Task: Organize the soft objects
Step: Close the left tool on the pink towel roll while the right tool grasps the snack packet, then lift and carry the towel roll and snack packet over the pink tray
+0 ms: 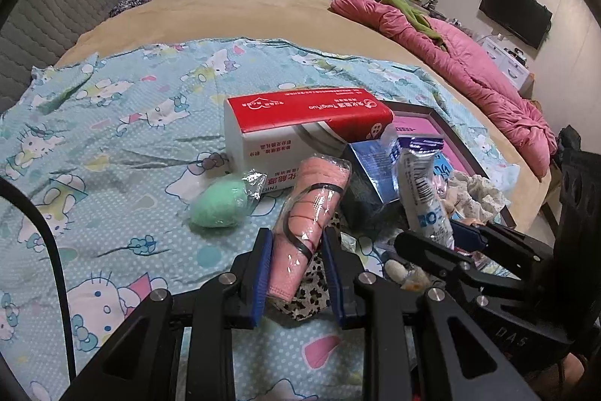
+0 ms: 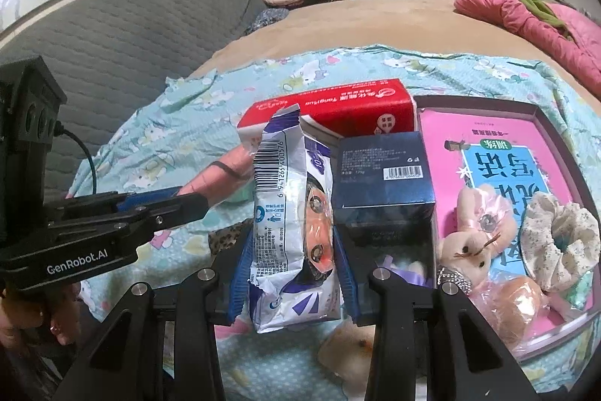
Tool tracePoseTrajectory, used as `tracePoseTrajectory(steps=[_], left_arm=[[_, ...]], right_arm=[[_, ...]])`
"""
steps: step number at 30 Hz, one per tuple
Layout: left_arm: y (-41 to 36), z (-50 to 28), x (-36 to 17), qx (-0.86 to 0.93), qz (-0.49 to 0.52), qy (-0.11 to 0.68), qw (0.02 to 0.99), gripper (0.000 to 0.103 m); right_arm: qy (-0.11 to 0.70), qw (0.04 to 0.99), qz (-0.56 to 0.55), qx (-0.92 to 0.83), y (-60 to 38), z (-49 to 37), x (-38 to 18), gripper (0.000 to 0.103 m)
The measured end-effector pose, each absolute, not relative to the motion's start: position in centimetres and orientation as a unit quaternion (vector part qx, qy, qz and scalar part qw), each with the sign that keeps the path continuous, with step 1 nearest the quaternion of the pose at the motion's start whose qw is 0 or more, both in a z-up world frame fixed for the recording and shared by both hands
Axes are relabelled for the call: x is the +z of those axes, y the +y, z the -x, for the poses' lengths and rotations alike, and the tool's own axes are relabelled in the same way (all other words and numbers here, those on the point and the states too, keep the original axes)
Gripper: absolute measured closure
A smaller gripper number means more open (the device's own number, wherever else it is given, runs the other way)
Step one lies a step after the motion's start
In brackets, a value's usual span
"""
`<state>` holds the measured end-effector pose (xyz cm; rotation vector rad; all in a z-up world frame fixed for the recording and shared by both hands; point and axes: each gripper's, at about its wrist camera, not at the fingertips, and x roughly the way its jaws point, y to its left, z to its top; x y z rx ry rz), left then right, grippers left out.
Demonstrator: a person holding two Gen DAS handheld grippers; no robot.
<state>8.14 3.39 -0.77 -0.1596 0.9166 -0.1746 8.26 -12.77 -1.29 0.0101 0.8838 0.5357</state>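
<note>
The left tongs (image 1: 296,250) reach forward from the bottom centre of the left wrist view, their blue-padded fingers (image 1: 261,273) pressed against a wrapped pink roll (image 1: 304,224). The right tongs (image 2: 291,247) sit low in the centre of their own view, clamped on a white packet (image 2: 289,232). A hand (image 2: 56,310) grips the left handle at the lower left.

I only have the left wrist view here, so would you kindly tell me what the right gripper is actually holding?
Observer: The right gripper is shut on a white and blue packet with a barcode.
Operator: Thank you; is anything lying in the tray?
Observer: A plush bunny lies in the tray, on its pink liner.
Operator: Anything beside it?
Observer: A floral scrunchie lies right of the bunny.
</note>
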Motion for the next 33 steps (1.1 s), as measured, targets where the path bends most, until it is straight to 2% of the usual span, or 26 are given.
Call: tracePoseTrajectory(steps=[33], left_arm=[[-5.3, -6.3, 4.6, -0.101, -0.009, 0.412, 0.906, 0.076]], right_arm=[[0.339, 0.916, -0.069, 0.205, -21.2, -7.2, 4.7, 0.061]])
